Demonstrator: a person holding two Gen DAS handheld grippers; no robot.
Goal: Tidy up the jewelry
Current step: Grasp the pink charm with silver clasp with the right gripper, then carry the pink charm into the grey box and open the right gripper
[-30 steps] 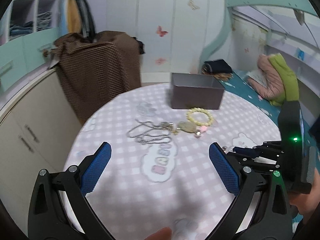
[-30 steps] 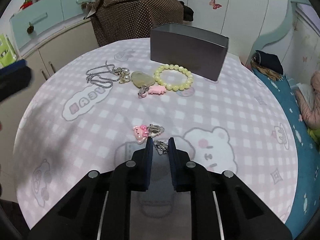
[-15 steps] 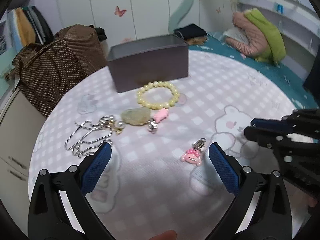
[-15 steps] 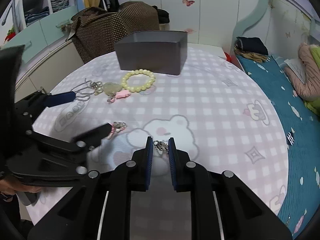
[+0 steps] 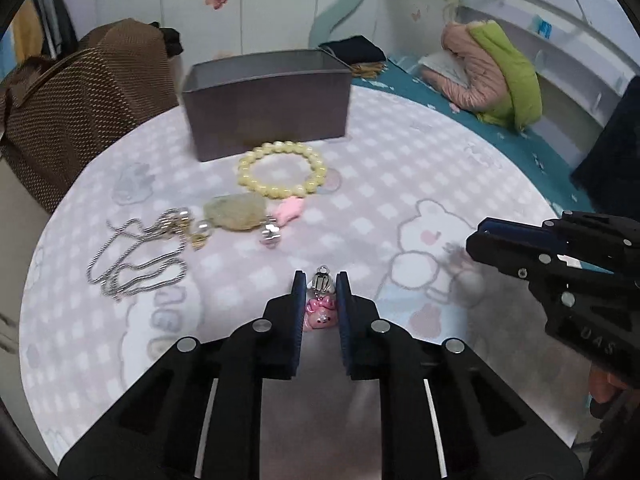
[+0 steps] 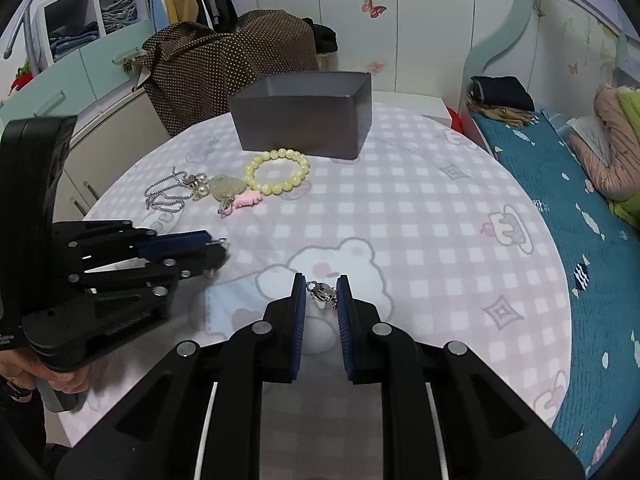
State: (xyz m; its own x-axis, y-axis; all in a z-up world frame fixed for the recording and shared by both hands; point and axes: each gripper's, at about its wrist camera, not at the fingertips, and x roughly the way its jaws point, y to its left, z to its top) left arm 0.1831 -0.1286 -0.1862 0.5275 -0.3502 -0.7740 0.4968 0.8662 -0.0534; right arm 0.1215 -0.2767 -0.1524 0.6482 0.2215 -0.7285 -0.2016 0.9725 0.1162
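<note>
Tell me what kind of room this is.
Probably a child's bedroom: a bed with a teal patterned sheet, pale wardrobe doors with butterfly stickers, and open cubby shelves holding folded clothes.

Brown dotted bag (image 5: 80,92) — pink-green jacket (image 5: 496,68).

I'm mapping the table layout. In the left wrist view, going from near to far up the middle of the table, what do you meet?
Left gripper closed on the pink charm clip → pink clip → yellow bead bracelet → grey box.
</note>
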